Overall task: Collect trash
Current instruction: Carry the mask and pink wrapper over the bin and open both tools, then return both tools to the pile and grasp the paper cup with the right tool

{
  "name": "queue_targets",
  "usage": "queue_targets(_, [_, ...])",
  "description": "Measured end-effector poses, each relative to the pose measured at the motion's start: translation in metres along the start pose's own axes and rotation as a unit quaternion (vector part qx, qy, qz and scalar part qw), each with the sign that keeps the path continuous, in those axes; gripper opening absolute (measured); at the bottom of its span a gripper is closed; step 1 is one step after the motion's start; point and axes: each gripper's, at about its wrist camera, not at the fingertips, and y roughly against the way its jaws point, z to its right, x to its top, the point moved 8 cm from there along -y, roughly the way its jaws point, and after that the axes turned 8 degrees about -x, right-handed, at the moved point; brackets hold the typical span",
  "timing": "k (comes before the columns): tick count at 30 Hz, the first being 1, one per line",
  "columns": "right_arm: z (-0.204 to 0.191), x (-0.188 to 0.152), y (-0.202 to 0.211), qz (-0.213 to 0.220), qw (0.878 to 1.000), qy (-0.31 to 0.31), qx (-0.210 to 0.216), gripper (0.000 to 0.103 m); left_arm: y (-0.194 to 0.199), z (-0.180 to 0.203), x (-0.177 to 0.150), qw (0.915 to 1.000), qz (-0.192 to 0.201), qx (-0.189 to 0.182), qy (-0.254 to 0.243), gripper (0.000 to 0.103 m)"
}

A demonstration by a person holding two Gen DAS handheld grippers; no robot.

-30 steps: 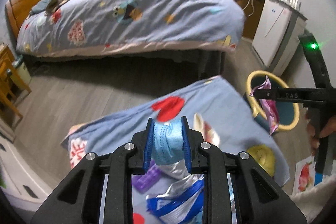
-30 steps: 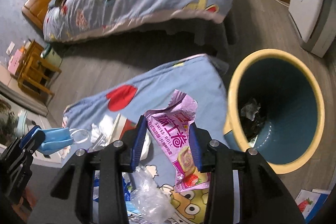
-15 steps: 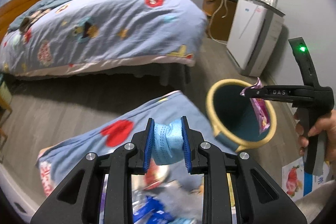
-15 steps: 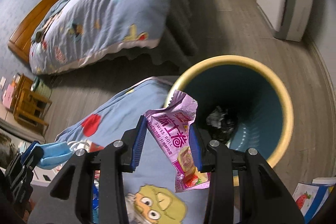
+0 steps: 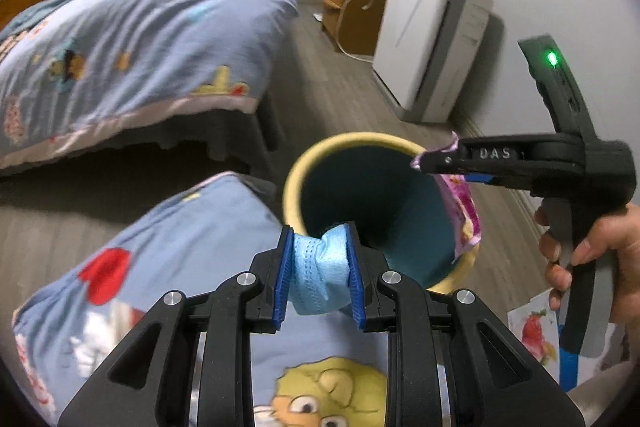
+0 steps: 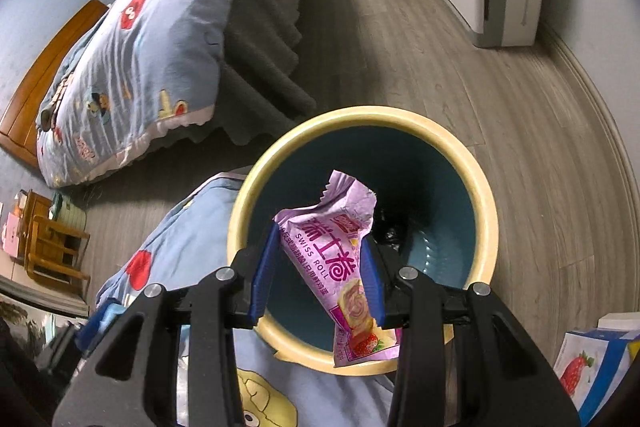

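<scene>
Lower centre of left wrist view: left gripper [image 5: 320, 277] clenched on crumpled blue face mask [image 5: 320, 279], at near rim of bin [image 5: 400, 141]. Right of frame: right gripper [image 5: 424, 163] over bin mouth, clamped on pink snack wrapper [image 6: 336, 259]; wrapper hangs inside rim. Bin stands on floor beside bed corner with cartoon quilt [image 5: 192, 227]. Advice: centre each item over opening, wrapper first, then release; bring mask further in past rim before letting go.

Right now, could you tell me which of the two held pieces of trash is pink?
The Swiss roll wrapper in the right gripper; the left gripper clamps a blue face mask.
</scene>
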Motion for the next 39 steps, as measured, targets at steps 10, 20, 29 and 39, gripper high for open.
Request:
queue_targets(10, [0.018,0.009,-0.004,0.019,0.998,-0.064,0.010,0.060,-0.036,0.014,0.000,0.9999,0.000,-0.007,-0.009,0.037])
queue_targets(20, [0.011,0.013,0.002,0.031,0.997,-0.065,0.004,0.083,-0.020,0.004,0.007,0.9998,0.021,0.007,-0.003,0.079])
queue_targets(29, [0.005,0.012,0.011,0.039,0.998,-0.054,-0.003,0.095,-0.002,-0.003,0.007,0.9991,0.031,0.027,-0.011,0.092])
queue_targets(39, [-0.006,0.002,0.024,0.040,0.998,-0.036,-0.015,0.097,0.026,-0.028,-0.003,0.9980,0.029,0.055,-0.010,0.092])
